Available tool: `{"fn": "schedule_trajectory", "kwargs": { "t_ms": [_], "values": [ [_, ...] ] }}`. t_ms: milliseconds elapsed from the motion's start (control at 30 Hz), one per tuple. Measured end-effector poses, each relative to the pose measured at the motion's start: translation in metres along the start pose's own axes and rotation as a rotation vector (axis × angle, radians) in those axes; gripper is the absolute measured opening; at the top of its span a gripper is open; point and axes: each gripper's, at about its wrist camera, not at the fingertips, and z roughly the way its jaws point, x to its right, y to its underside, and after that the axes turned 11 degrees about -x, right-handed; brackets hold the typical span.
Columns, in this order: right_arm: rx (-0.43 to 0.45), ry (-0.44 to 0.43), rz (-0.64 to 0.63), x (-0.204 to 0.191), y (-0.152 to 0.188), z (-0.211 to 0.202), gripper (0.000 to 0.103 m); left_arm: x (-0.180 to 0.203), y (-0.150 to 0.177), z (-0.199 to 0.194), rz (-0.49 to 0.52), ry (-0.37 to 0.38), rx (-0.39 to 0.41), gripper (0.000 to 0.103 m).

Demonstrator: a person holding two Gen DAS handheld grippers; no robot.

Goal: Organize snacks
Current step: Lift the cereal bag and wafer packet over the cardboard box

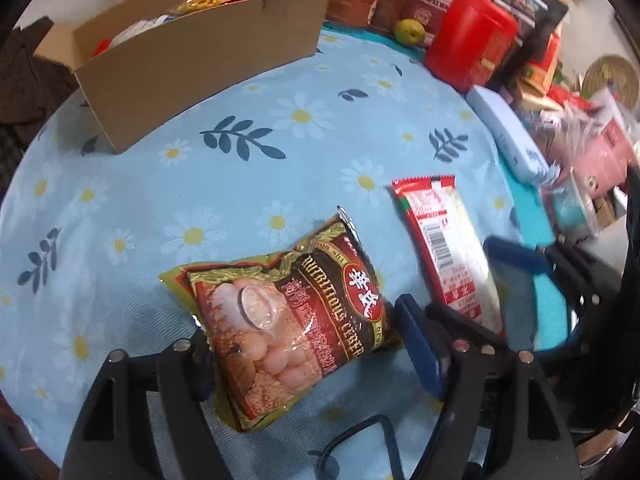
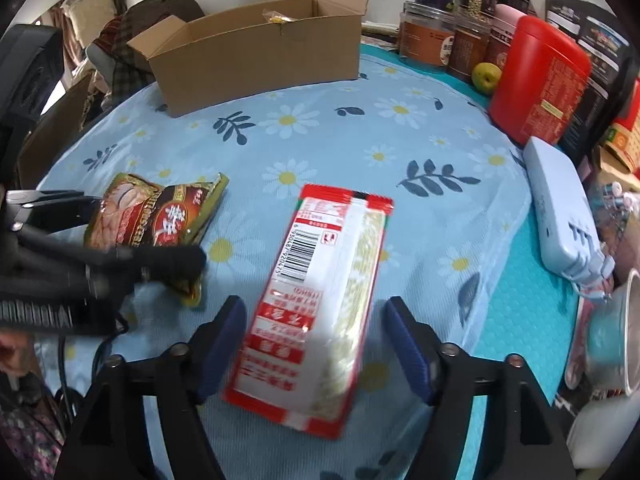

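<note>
A brown and gold cereal packet lies on the blue daisy cloth between the open jaws of my left gripper; it also shows in the right wrist view. A long red and white snack packet lies between the open jaws of my right gripper; it shows in the left wrist view too. The jaws straddle each packet without clamping it. An open cardboard box with snacks inside stands at the back.
Jars, a green fruit, a red canister and a pale blue case line the right side. A metal cup stands at the right edge. Clothes lie on a chair at the back left.
</note>
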Motion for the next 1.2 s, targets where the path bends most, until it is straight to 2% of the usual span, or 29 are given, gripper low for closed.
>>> {"fn": "schedule_trajectory", "kwargs": {
  "t_ms": [67, 167, 233, 300, 367, 433, 567, 733, 1100, 1200],
  "values": [
    [0.004, 0.007, -0.004, -0.001, -0.003, 0.003, 0.081, -0.004, 0.002, 0.0, -0.011, 0.018, 0.014, 0.075],
    [0.016, 0.006, 0.012, -0.001, -0.005, 0.005, 0.081, -0.01, 0.003, -0.002, -0.034, 0.051, 0.031, 0.075],
    [0.031, 0.019, 0.001, -0.002, -0.004, 0.005, 0.076, -0.009, 0.003, -0.001, -0.032, 0.044, 0.034, 0.075],
    [0.046, 0.016, -0.033, -0.005, -0.003, 0.003, 0.06, -0.007, 0.004, -0.001, -0.02, 0.033, 0.041, 0.075],
    [0.049, 0.016, -0.038, -0.007, -0.002, 0.002, 0.053, -0.008, 0.004, -0.002, -0.017, 0.035, 0.058, 0.073],
    [0.055, 0.017, -0.027, -0.006, -0.002, 0.002, 0.049, -0.01, 0.004, -0.003, -0.023, 0.031, 0.077, 0.066],
    [0.059, -0.001, 0.006, -0.002, -0.002, 0.0, 0.047, -0.017, 0.002, -0.006, -0.031, 0.072, 0.084, 0.057],
    [0.079, -0.053, 0.039, 0.003, -0.001, -0.008, 0.046, -0.024, 0.005, -0.015, -0.047, 0.041, 0.112, 0.054],
    [0.131, -0.088, 0.036, -0.005, 0.006, -0.027, 0.046, -0.023, 0.022, -0.033, -0.055, 0.086, 0.146, 0.049],
    [0.155, -0.111, 0.043, -0.005, 0.008, -0.037, 0.046, -0.019, 0.026, -0.047, -0.043, 0.089, 0.185, 0.049]
  ]
}}
